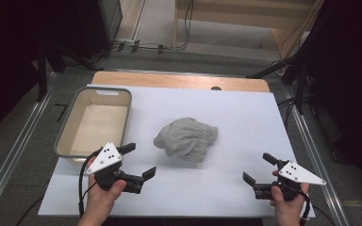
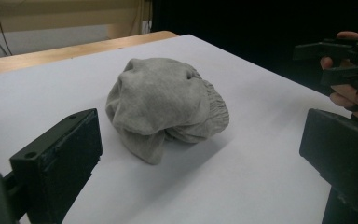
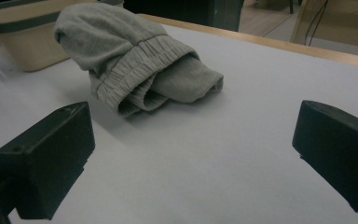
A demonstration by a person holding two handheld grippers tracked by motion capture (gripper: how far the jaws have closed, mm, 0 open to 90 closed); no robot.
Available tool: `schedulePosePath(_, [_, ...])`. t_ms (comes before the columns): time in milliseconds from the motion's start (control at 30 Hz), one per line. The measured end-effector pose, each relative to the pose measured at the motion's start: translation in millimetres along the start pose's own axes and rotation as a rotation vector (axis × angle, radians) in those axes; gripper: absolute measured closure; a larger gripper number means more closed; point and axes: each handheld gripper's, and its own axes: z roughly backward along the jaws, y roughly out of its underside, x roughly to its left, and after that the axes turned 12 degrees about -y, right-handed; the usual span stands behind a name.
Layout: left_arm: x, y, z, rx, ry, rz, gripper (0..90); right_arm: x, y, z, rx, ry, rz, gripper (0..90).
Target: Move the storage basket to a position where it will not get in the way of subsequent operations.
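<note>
White sheet over a wooden table, grey floor and trailing cables beyond, dark curtains to either side. Centred on that sheet, a crumpled grey garment, bunched into a mound with a ribbed elastic band curling out at the edge nearer the right hand; probably sweatpants or a similar knit piece, though hard to tell from such a wad. Placed mid-table, within equal reach of both hands, likely so either side can take an edge. To the left of it and apart, a beige bin, hollow and bare inside, rim just beside the left hand, seemingly waiting as a drop point. Left gripper held low near the front-left, jaws spread wide and aimed at the garment's near flank, well short of touching. Right gripper mirrored at the front-right, jaws likewise wide apart, holding nothing, facing the elastic band from across bare sheet. Both kept off the cloth and angled inward, a ready stance that suits a two-sided pinch: one jaw pair for each end of the bundle, open enough to swallow thick folds.
</note>
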Motion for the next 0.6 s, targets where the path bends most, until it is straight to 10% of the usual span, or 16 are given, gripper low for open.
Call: schedulePosePath(600, [-9.4,-23.2,-36.3,-0.024,0.039,0.021,0.0,8.0,-32.3,-14.5,-0.071,-0.048,-0.002,0.0])
